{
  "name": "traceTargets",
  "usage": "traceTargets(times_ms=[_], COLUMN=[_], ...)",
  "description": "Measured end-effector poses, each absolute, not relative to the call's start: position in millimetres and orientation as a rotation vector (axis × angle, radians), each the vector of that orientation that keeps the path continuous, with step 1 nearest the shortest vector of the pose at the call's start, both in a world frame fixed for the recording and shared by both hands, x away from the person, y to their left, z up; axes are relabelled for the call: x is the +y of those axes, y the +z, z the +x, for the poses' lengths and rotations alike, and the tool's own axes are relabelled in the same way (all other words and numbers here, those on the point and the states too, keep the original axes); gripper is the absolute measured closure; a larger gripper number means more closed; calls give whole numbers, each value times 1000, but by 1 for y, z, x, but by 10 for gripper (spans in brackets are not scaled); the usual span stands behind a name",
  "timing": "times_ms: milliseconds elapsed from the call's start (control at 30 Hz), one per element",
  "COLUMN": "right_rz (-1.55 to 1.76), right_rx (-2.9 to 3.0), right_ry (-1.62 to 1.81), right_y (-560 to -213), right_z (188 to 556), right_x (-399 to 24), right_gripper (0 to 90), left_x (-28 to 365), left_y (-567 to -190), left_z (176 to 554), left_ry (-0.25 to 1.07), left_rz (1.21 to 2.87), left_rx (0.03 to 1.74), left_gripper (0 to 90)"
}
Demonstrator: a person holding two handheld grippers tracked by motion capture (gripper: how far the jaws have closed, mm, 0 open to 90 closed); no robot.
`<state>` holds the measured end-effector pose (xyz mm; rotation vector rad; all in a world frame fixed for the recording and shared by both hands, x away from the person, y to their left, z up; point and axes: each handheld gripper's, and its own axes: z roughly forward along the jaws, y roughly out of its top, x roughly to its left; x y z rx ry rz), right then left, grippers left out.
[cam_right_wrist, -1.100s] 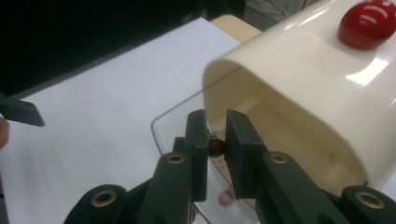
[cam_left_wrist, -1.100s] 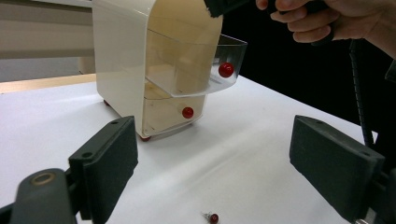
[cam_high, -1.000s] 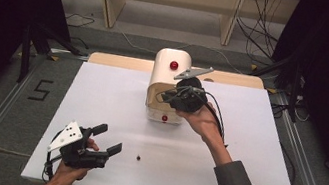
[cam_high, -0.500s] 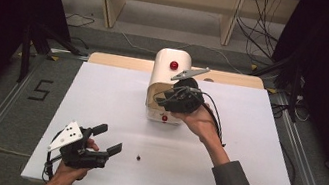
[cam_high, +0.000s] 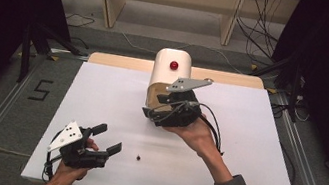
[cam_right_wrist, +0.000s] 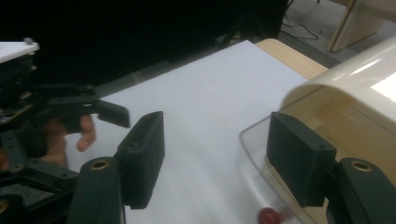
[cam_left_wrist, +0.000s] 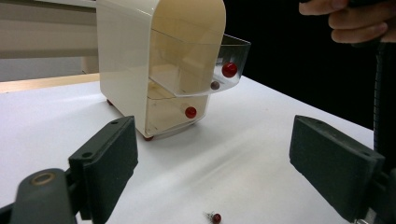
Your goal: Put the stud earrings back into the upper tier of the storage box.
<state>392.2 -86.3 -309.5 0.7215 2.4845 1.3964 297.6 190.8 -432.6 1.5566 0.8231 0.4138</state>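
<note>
Now the right gripper [cam_high: 151, 113], jaws wide, is straddling the drawer [cam_left_wrist: 219, 70] front of the cabinet [cam_high: 170, 73] at the tabletop's far edge (left gripper [cam_high: 109, 139], equally wide, is idling near-left).

Even overhead light falls on the white tabletop [cam_high: 110, 98], which reads bright against dim, near-black surroundings; shadows beneath things are soft and faint; the glossy cream plastic drawer cabinet [cam_right_wrist: 369, 70] carries a pale sheen in the right gripper view, where the small red knob [cam_right_wrist: 268, 216] and near jaws look blurred; the high view is slightly soft.
</note>
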Motion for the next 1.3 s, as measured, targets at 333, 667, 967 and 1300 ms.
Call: traceTargets(times_ms=[333,667,967,1300], right_rz=[624,670,721,758], right_rx=[2536,2549,2565,2632], right_ry=[1372,1311,1278,1228], right_y=[-336,-361,-385,-410], right_z=[370,366,367,371], right_x=[-70,-71,-72,-66], right_gripper=[361,361,355,308], left_x=[191,192,191,190], left_y=[-433,-432,-432,-432], left_z=[298,298,297,297], left_ry=[417,425,422,414], left_rz=[1560,1551,1556,1557], left_rx=[824,833,826,822], left_gripper=[150,150,149,149])
